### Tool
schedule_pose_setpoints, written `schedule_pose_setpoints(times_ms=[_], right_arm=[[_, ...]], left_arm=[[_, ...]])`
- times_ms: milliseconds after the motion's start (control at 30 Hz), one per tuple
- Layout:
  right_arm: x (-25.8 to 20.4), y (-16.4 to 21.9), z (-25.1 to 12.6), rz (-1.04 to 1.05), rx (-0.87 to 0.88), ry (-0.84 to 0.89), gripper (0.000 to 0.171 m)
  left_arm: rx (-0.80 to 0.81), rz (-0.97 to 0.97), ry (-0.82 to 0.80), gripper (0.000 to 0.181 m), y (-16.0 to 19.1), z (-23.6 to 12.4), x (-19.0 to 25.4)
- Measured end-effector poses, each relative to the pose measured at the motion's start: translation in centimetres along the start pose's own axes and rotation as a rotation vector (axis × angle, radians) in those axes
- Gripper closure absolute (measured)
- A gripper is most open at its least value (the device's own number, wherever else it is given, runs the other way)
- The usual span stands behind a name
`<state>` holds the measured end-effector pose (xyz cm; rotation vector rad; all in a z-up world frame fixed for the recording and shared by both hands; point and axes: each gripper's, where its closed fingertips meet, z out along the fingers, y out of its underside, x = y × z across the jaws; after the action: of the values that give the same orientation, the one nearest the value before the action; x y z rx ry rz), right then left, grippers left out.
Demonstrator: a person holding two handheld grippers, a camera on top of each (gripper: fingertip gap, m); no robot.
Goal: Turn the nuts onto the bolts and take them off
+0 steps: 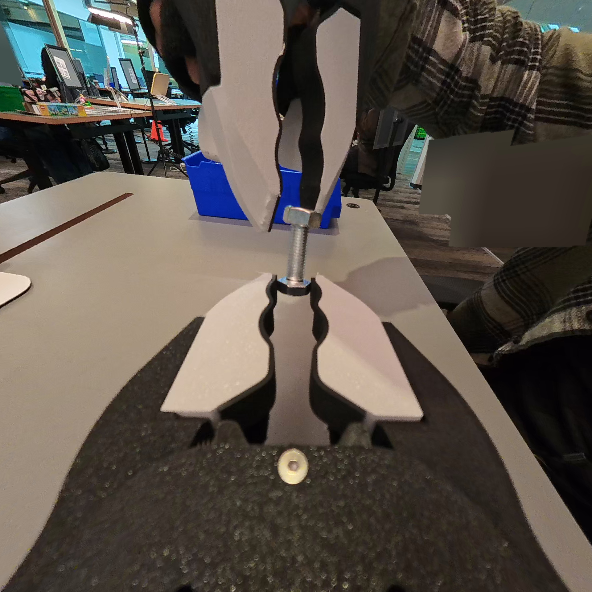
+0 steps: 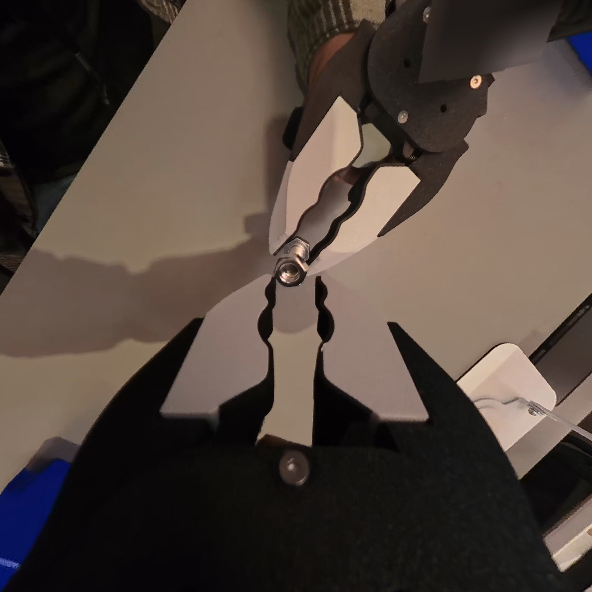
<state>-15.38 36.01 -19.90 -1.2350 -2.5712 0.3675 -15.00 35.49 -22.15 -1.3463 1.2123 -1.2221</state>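
Pinching the nut (image 1: pixel 293 284) between the closed fingertips of the left gripper (image 1: pixel 293 282), low over the pale grey surface (image 1: pixel 128 288). Carries the bolt (image 1: pixel 297 253) threaded into that nut, shaft rising straight up from it, clear of the surface. Meets the right gripper (image 2: pixel 293 283) at the hex head: jaws parted wider than the head, one finger touching it, the other just apart. Shows a dark strip (image 1: pixel 64 224) inlaid across the far left of the surface, a blue bin (image 1: pixel 214 189) at the far edge behind the bolt, a white rounded stand base (image 2: pixel 512 400) off to one side. Opens beyond onto an office: desks with monitors (image 1: pixel 64 67), an orange cone (image 1: pixel 157 129) on the floor, glass walls, a plaid sleeve (image 1: pixel 480 80) overhead.
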Motion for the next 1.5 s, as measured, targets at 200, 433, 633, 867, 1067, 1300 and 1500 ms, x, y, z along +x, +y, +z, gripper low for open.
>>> schedule_pose_setpoints(times_ms=[200, 433, 633, 867, 1067, 1300, 1500], right_arm=[[0.0, 0.1, 0.0, 0.012, 0.0, -0.003, 0.149], [0.1, 0.2, -0.2, 0.017, -0.002, 0.0, 0.149], [0.0, 0.4, -0.1, 0.017, -0.011, -0.004, 0.146], [0.4, 0.7, -1.2, 0.184, -0.023, 0.061, 0.127], [0.9, 1.9, -2.8, 0.79, -0.006, 0.283, 0.116], [1.2, 0.6, -3.4, 1.266, 0.262, 0.194, 0.122], [0.9, 0.6, -2.1, 1.403, 0.288, 0.039, 0.122]], left_arm=[[-0.002, -0.006, 0.001, 0.162, 0.1, 0.0, 0.0], [0.003, -0.011, 0.004, 0.162, 0.0, 0.0, 0.0], [0.005, -0.012, 0.005, 0.162, 0.0, 0.0, 0.0], [0.011, -0.022, -0.018, 0.162, -0.1, -0.2, -0.5], [0.024, -0.04, -0.056, 0.162, -0.2, -0.6, -1.3], [0.022, -0.039, -0.075, 0.162, -0.2, -0.5, -1.5], [0.018, -0.042, -0.091, 0.162, -0.1, -0.6, -1.8]])
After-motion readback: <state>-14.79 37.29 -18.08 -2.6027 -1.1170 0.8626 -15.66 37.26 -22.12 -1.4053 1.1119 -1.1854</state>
